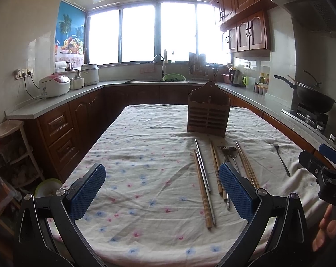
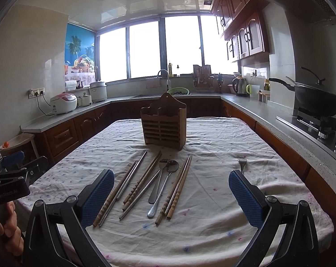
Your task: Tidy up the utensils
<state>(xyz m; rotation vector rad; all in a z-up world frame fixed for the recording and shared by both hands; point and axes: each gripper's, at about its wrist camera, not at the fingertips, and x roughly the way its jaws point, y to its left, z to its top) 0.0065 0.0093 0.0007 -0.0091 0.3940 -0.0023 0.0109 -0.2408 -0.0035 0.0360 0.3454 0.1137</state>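
A long table under a flowered cloth point(image 2: 212, 200) fills the kitchen, with a slatted wooden utensil holder point(image 2: 163, 125) standing upright towards its far end. In front of it lie chopsticks point(image 2: 143, 179), a spoon point(image 2: 163, 184) and a fork point(image 2: 158, 178) in a loose row, one more fork point(image 2: 242, 164) well apart to the right. Nearest, the left gripper point(image 1: 162, 191) and right gripper point(image 2: 171, 197) hover above the cloth, both spread wide and holding nothing.
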